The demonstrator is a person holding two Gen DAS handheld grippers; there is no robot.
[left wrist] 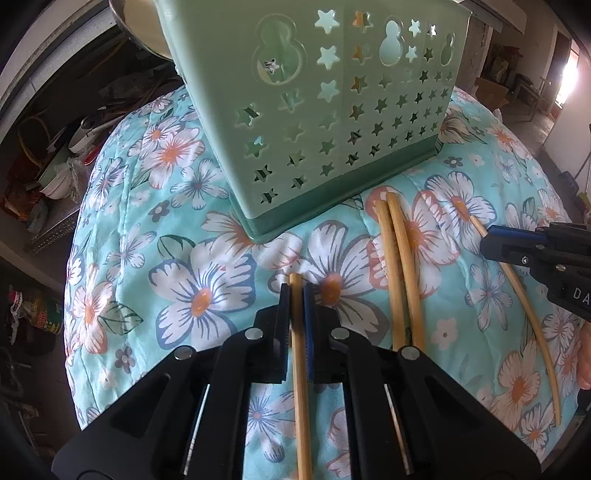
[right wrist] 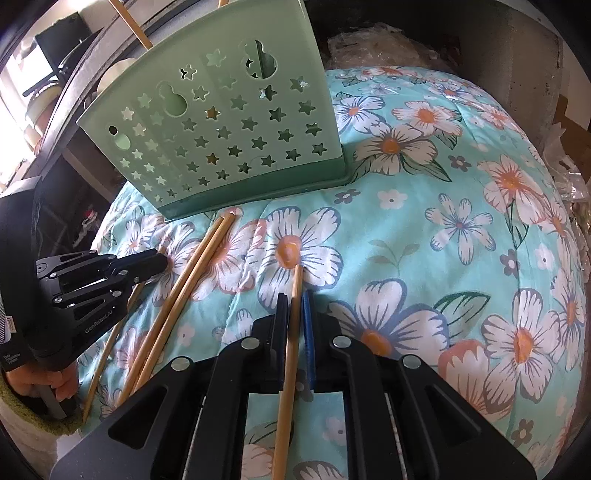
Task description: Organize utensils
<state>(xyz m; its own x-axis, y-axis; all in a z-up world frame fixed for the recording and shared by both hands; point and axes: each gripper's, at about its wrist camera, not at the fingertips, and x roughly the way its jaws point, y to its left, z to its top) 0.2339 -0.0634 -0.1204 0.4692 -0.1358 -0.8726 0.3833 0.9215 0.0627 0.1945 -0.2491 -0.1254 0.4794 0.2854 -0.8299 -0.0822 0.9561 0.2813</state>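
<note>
A pale green utensil holder [left wrist: 332, 110] [right wrist: 221, 129] with star cut-outs stands at the back of a floral quilt [left wrist: 184, 258] [right wrist: 443, 221]. My left gripper [left wrist: 296, 291] is shut on a bamboo chopstick [left wrist: 300, 387] that runs lengthwise between its pads. In the right wrist view it appears at the left edge [right wrist: 162, 262]. My right gripper [right wrist: 294, 299] is shut on another chopstick [right wrist: 286, 398]. The left wrist view shows it at the right edge [left wrist: 487, 247], with its curved-looking stick [left wrist: 532, 325]. Two loose chopsticks [left wrist: 400, 277] [right wrist: 184, 295] lie side by side between the grippers, tips near the holder's base.
A metal bowl [left wrist: 136, 22] sits behind the holder. Cluttered shelves [left wrist: 55, 166] fall away left of the quilt. Crinkled plastic wrap [right wrist: 369, 48] lies beyond the quilt's far edge. A person's hand [right wrist: 44, 380] grips the left tool. One stick [right wrist: 129, 22] stands up behind the holder's rim.
</note>
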